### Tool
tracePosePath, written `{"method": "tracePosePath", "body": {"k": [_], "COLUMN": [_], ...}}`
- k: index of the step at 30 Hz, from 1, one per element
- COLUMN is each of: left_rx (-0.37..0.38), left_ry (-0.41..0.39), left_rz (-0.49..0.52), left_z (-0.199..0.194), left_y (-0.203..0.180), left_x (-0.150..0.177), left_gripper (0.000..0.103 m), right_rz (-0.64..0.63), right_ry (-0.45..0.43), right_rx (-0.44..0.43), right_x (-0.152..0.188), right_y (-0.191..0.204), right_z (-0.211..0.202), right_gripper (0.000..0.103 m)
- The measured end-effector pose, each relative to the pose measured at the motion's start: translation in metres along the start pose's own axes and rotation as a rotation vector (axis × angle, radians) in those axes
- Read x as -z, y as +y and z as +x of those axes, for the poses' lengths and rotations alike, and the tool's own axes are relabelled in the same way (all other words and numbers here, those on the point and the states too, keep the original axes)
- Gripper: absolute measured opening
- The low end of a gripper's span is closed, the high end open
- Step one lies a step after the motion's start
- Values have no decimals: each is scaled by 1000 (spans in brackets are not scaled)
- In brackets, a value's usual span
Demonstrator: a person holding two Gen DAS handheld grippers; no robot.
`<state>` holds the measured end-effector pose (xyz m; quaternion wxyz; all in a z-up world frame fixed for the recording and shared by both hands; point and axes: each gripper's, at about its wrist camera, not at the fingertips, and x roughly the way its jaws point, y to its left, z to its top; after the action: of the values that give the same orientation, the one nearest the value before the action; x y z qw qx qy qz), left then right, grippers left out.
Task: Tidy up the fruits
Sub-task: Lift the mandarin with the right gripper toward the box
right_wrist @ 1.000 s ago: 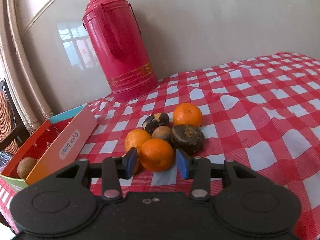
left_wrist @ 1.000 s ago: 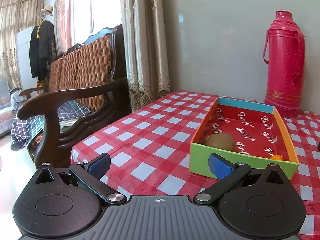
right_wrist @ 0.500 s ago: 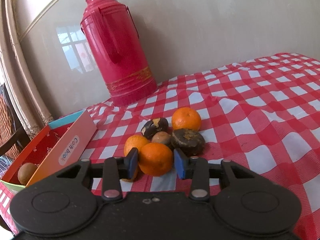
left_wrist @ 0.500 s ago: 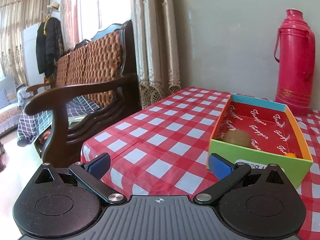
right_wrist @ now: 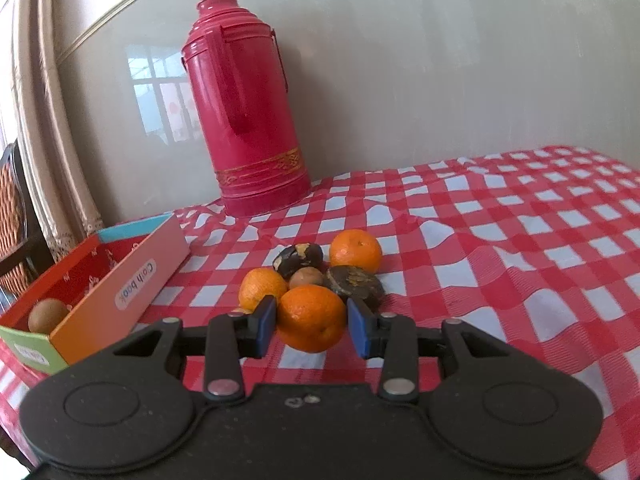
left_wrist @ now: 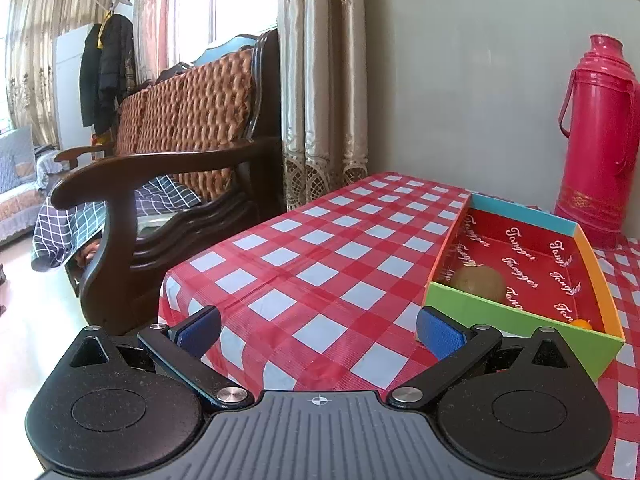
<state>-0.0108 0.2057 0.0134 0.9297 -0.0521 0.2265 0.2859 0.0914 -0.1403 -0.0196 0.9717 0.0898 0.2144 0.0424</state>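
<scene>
Between blue pads [right_wrist: 266,324], a round, glossy, dimpled orange [right_wrist: 311,317].

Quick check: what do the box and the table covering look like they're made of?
Box: probably thin cardboard, with flat, sharply folded walls and a matte printed finish. Table covering: likely plastic or vinyl sheet, since its red-white check shows faint sheen and soft wrinkles, though coated fabric is possible.
</scene>
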Motion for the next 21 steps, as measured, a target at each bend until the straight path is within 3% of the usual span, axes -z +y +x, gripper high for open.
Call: {"method": "tracePosePath", "body": {"k": [13,19,21], "left_rx": [12,10,8], "left_ry": [20,12,8], "left_rz": [-67,-47,-41], "left_z": [3,1,0], "left_y": [9,5,4], "left_x": [0,1,1], "left_gripper": [103,103,103], "right_rz": [-109,-131,-129], "right_ry": [38,36,45], "right_rx": [11,9,9], "right_x": [12,14,14], "right_y": [7,10,10], "right_z": [-10,-10,-9], "right_gripper": [31,34,40]}}
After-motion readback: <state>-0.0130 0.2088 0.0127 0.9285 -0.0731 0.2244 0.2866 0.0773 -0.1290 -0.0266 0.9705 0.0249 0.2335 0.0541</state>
